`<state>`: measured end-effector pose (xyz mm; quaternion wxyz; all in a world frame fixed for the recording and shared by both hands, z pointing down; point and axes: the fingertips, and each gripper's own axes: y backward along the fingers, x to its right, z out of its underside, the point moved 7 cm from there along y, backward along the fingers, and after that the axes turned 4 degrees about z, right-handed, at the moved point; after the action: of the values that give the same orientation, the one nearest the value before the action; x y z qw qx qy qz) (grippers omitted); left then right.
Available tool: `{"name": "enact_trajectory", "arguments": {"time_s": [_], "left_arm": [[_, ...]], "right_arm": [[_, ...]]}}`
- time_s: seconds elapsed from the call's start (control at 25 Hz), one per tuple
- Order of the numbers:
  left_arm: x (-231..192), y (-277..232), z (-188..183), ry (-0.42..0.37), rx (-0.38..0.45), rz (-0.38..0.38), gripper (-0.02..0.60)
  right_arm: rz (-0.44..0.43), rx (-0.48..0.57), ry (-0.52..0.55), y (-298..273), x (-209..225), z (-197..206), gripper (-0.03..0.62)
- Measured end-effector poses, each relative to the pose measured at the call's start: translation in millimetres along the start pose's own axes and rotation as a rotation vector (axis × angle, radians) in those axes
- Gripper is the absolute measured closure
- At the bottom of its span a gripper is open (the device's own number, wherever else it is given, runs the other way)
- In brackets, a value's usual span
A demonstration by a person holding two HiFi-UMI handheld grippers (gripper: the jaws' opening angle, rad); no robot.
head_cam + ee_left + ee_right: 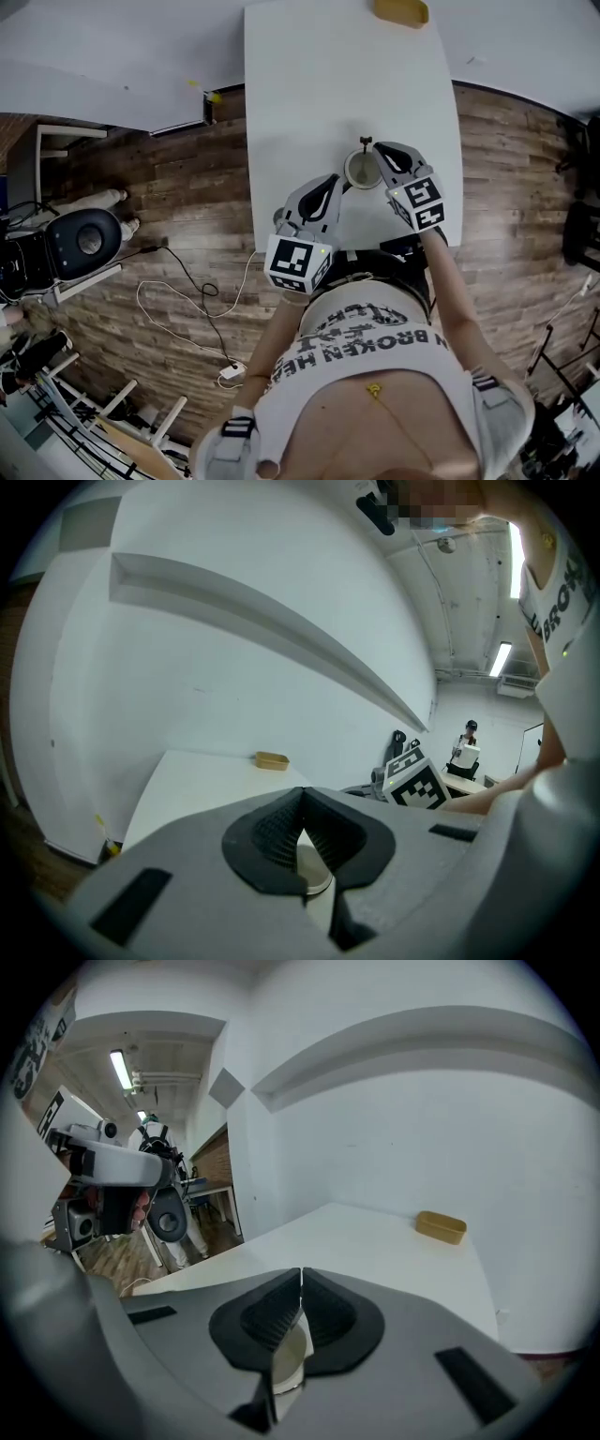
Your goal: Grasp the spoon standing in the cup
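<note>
On my far left, a dark round-seated chair [84, 239] stands on the brown wood-plank floor [169, 187], and a thin white cable [187, 309] loops across the planks towards the long white rectangular desk [309, 84].

The left tongs [335, 180] sit low over the near end of the desk, just beside the left side of the small pale round cup [359, 171]. In the left gripper view its two ribbed black pads meet at the tips with nothing between them. Part of the cup's rim shows through the gap below them. Behind is a plain white wall [234, 696], and further right the room opens out under a ceiling strip light [502, 658], where a person [466, 747] is well off at another table.

The cup stands on the near part of the desk, between the two tools. The thin dark spoon [365, 142] stands up from its far rim. The right tongs [375, 145] reach in from the right, with their tips right at the spoon's top. In the right gripper view the pads are pressed together. A narrow pale strip runs down from the seam towards the cup, and I read it as the spoon's handle pinched there.

At the desk's far end, well apart from all this, lies a small tan oblong tray [401, 11].
</note>
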<state>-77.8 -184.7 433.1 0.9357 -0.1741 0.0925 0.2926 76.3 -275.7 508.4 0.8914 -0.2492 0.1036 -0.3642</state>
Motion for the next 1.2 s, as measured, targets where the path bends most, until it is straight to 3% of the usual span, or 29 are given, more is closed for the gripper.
{"name": "enact_trajectory", "arguments": {"time_s": [0.28, 0.4, 0.64, 1.04, 1.2], "left_arm": [[-5.4, 10.4, 7.0, 0.014, -0.004, -0.039, 0.585], [-7.6, 14.3, 8.3, 0.018, -0.005, -0.052, 0.584], [-6.0, 20.4, 9.0, 0.024, -0.004, -0.079, 0.584], [-6.2, 34.3, 13.4, 0.031, 0.003, -0.116, 0.584], [-2.8, 34.7, 14.0, 0.029, 0.004, -0.118, 0.584]], "right_arm": [[-0.036, -0.027, -0.055, -15.0, 6.4, 10.3, 0.572], [-0.070, -0.040, -0.089, -22.9, 7.7, 14.3, 0.495], [-0.128, -0.080, -0.148, -39.8, 15.9, 22.0, 0.421], [-0.215, -0.087, -0.289, -58.1, 19.8, 30.9, 0.415], [-0.202, -0.091, -0.288, -55.0, 21.8, 35.7, 0.472]]}}
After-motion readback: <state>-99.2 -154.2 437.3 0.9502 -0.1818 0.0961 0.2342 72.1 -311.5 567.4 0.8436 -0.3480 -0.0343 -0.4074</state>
